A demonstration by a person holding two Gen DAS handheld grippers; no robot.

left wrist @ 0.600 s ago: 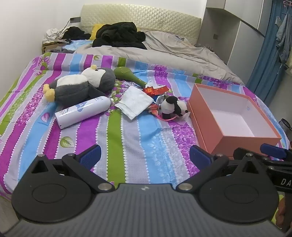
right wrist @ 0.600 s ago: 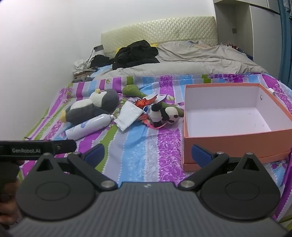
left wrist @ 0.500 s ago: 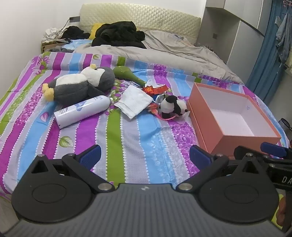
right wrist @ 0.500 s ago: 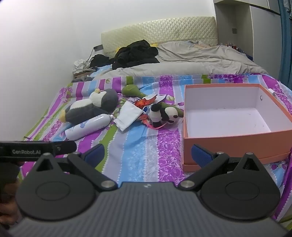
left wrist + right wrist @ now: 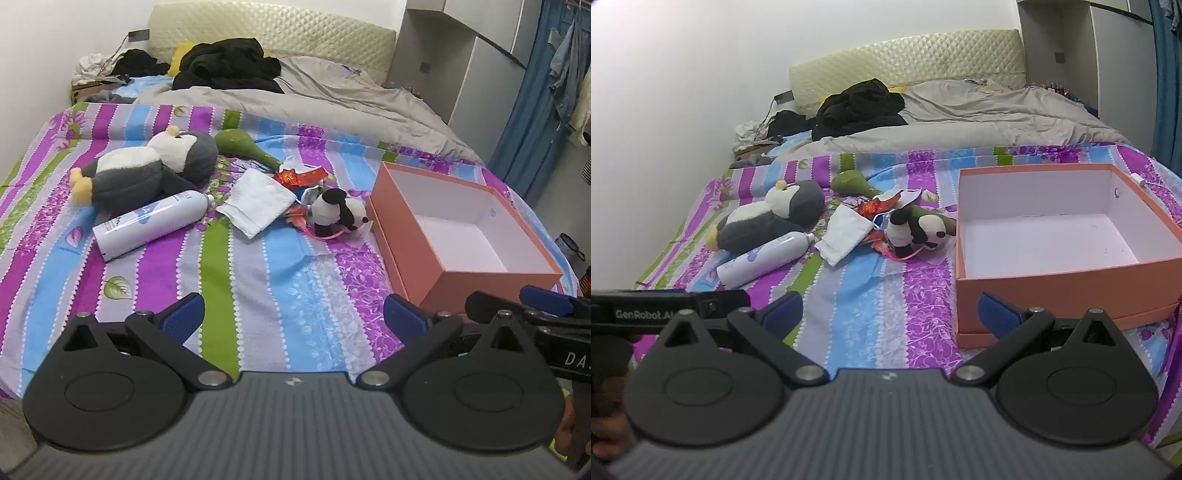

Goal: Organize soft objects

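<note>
On the striped bedspread lie a grey and white penguin plush (image 5: 147, 173) (image 5: 768, 221), a small panda plush (image 5: 336, 214) (image 5: 916, 230), a folded white cloth (image 5: 258, 201) (image 5: 846, 234) and a green soft toy (image 5: 243, 146) (image 5: 855, 182). An empty orange box (image 5: 402, 236) (image 5: 1063, 291) stands open to the right of them. My left gripper (image 5: 293, 317) hovers open over the near part of the bed, well short of the toys. My right gripper (image 5: 890, 314) is open too, next to the box's near left corner. Nothing sits between either pair of fingers.
A white spray bottle (image 5: 147, 225) (image 5: 764, 256) lies in front of the penguin. Red and orange wrappers (image 5: 303, 177) sit by the cloth. A grey duvet (image 5: 332, 103) and black clothes (image 5: 229, 70) cover the far bed. A wardrobe (image 5: 461, 62) and blue curtain (image 5: 532, 110) stand right.
Both views have crept slightly closer to the bed. The toys, bottle and box lie where they were, and both grippers stay open.
</note>
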